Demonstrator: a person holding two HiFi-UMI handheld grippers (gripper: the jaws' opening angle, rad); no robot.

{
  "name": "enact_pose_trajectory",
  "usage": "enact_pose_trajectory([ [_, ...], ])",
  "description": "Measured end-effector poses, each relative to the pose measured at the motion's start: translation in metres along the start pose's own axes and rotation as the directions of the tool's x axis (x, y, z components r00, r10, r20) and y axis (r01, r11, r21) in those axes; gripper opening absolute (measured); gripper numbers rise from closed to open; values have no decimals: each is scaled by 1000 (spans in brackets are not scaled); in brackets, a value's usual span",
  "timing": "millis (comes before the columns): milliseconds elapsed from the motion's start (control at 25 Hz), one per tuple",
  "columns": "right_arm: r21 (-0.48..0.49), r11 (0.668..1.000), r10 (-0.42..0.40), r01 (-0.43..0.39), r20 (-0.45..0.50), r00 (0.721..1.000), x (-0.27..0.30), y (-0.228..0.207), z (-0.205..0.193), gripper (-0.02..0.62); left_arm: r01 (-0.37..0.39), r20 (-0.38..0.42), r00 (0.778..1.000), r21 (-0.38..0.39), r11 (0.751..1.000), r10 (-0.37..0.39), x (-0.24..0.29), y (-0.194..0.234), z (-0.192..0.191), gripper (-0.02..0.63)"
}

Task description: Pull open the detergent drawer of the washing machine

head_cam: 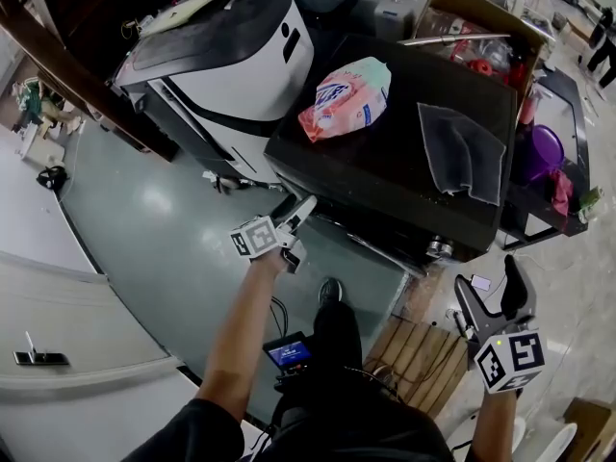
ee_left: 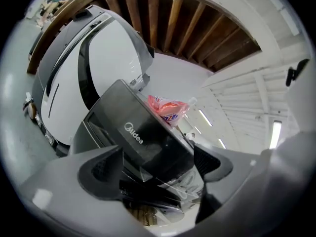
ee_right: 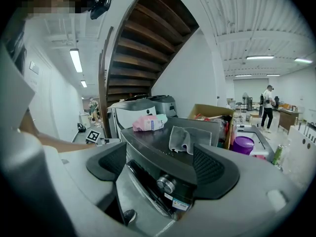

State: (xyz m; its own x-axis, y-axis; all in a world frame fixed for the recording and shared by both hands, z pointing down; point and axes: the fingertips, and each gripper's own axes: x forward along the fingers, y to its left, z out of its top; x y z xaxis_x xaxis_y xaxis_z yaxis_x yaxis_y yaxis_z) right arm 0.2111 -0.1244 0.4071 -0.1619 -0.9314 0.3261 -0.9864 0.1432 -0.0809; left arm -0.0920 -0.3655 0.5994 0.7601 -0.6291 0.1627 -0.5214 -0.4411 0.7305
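The dark washing machine point(head_cam: 385, 176) stands in the middle of the head view. My left gripper point(head_cam: 298, 229) is at its front left corner, jaws spread. In the left gripper view, the dark drawer front point(ee_left: 143, 137) with "Midea" lettering fills the gap of the left gripper point(ee_left: 157, 167), between both pads. Whether the pads touch it, or how far the drawer stands out, I cannot tell. My right gripper point(head_cam: 491, 287) hangs open off the machine's front right corner, holding nothing. Through the right gripper point(ee_right: 163, 167) I see the washing machine point(ee_right: 148, 147) and its round knob point(ee_right: 165, 184).
A pink detergent bag point(head_cam: 345, 97) and a grey cloth point(head_cam: 462, 150) lie on the machine's top. A white appliance point(head_cam: 241, 56) stands to the left, a cardboard box point(head_cam: 472, 27) behind, a purple bucket point(head_cam: 544, 147) to the right. A wooden pallet point(head_cam: 419, 359) lies near my feet.
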Motion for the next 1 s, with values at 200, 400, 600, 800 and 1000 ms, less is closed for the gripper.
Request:
enact_pose_trajectory([
  [200, -2, 1000, 3, -3, -13, 1000, 4, -1, -6, 397, 27, 33, 999, -86, 996, -24, 8, 12, 0, 474],
  [400, 6, 1000, -5, 5, -37, 999, 6, -2, -9, 396, 59, 76, 996, -179, 982, -46, 13, 20, 1, 474],
  [600, 11, 1000, -14, 14, -41, 999, 7, -7, -18, 396, 102, 135, 988, -256, 961, -69, 18, 29, 5, 474],
  [800, 18, 999, -31, 32, -57, 998, 7, -8, -20, 396, 172, 193, 975, -319, 932, -113, 26, 31, 8, 474],
  [1000, 26, 999, -38, 40, -81, 996, 7, -3, -26, 396, 262, 272, 949, -395, 880, -161, 31, 34, 13, 474],
])
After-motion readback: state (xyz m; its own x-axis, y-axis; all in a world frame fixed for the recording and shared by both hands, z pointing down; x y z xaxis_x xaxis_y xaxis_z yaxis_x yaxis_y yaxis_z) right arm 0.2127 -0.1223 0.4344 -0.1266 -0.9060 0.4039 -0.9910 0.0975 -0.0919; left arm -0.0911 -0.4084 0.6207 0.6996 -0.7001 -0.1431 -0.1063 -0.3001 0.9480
